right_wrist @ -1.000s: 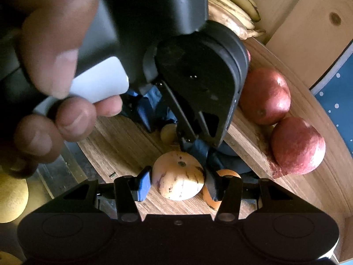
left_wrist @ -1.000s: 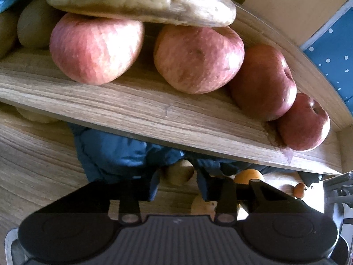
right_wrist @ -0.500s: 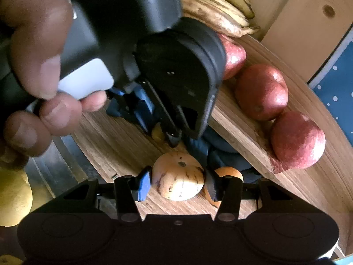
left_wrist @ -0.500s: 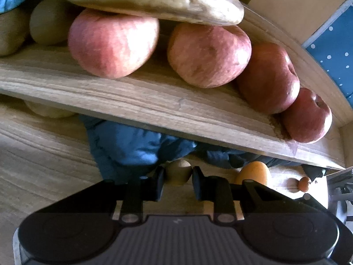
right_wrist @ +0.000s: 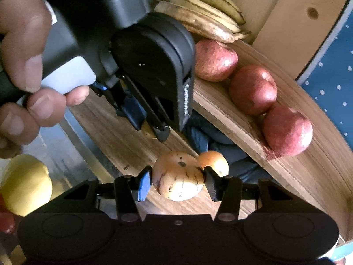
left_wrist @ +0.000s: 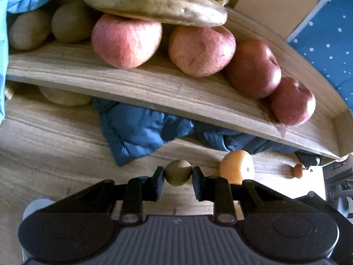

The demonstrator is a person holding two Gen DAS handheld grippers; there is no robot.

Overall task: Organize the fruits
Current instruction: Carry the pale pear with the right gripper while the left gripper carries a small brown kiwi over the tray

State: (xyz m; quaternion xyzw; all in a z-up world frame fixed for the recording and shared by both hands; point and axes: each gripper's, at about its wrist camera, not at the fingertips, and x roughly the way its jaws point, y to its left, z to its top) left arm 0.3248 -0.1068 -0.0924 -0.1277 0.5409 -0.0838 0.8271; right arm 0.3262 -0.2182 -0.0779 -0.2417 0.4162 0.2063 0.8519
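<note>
My left gripper (left_wrist: 178,174) is shut on a small round brown-green fruit (left_wrist: 177,170) and holds it just above the lower wooden board (left_wrist: 55,154). My right gripper (right_wrist: 178,180) is shut on a pale yellow speckled fruit (right_wrist: 176,181) over the same board. An orange fruit (right_wrist: 215,161) lies right behind it, and it shows in the left wrist view as the orange fruit (left_wrist: 237,169) too. The upper wooden shelf (left_wrist: 154,88) carries several red apples (left_wrist: 125,42), bananas (left_wrist: 154,6) and brown kiwis (left_wrist: 70,22). A person's hand (right_wrist: 26,70) holds the left gripper (right_wrist: 152,130) in the right wrist view.
A blue cloth (left_wrist: 136,130) lies bunched under the upper shelf. A small reddish fruit (left_wrist: 298,170) sits at the far right of the lower board. A yellow fruit (right_wrist: 24,183) lies left of the board beside a metal rail (right_wrist: 72,141). A blue dotted wall (left_wrist: 326,42) stands behind.
My left gripper's jaws closed onto the small brown-green fruit and drew back from the shelf with it. The right gripper kept its grip on the pale fruit and stayed put.
</note>
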